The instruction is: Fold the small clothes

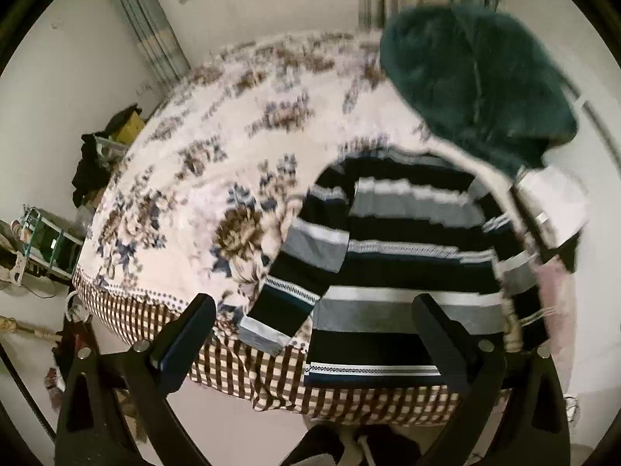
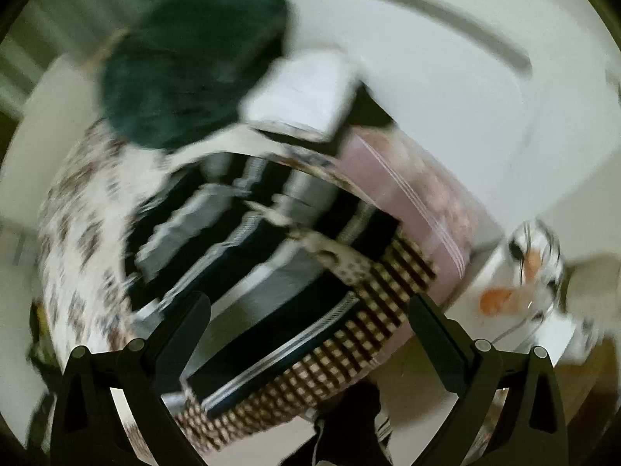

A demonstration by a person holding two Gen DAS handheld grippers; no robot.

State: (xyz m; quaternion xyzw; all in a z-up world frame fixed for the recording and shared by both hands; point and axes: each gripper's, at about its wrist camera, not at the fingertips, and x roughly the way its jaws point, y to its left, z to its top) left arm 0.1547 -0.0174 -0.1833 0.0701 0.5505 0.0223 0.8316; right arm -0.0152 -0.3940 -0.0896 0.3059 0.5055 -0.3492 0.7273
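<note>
Striped knit sweater [image 1: 403, 256] in black, grey and white bands lies flat on a bed covered by a floral blanket with a brown checked border [image 1: 202, 178]. Its hem sits at the near edge of the bed, and its left sleeve [image 1: 295, 272] is already folded in across the body. A dark green fluffy garment [image 1: 477, 85] rests beyond the collar.

My left claw [image 1: 314, 320] hovers over the hem, fingers spread wide and holding nothing. My right claw [image 2: 310, 322] is likewise spread and empty, over the hem's right side; that view is motion-blurred.

I judge the next step is folding the right side in. I would pinch only the sweater's edge, not the blanket beneath, lift low, and lay it parallel to the folded sleeve.
</note>
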